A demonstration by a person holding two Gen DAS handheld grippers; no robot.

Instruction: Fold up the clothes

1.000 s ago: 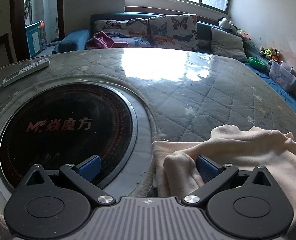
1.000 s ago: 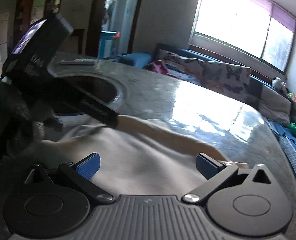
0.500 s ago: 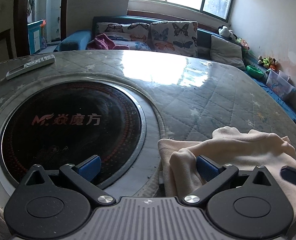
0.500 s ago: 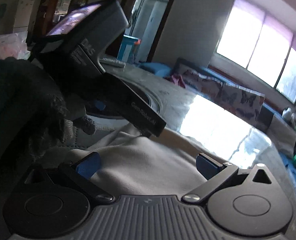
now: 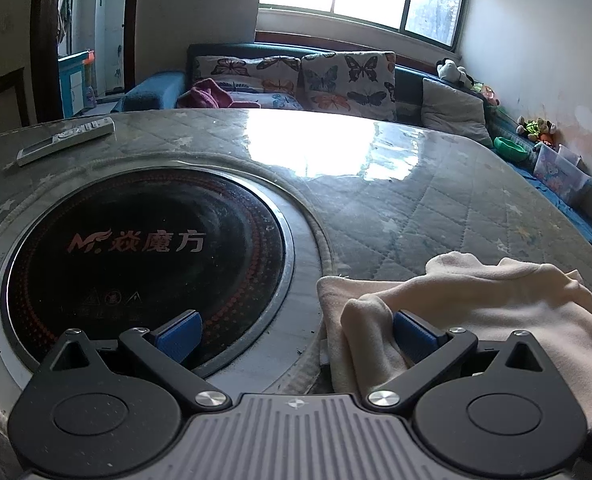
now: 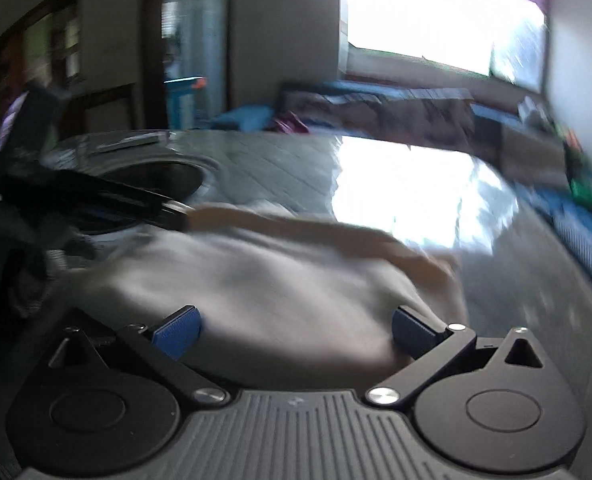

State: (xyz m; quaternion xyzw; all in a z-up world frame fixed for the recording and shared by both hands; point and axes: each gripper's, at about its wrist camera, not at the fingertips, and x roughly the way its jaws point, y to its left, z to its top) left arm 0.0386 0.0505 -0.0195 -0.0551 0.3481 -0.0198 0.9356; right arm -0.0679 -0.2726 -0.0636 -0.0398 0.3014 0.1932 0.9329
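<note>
Your left gripper (image 5: pixel 296 332) hung low over the counter (image 5: pixel 395 208) with its jaws spread wide; a bunched fold of the cream garment (image 5: pixel 475 300) lay against its right pad (image 5: pixel 413 336), nothing pinched. That garment sat crumpled at the near right, just beside the round black cooktop (image 5: pixel 136 248). Your right gripper (image 6: pixel 296 332) was also wide apart over the garment (image 6: pixel 276 280), in a motion-blurred view. A remote (image 5: pixel 66 140) rested at the far left.
</note>
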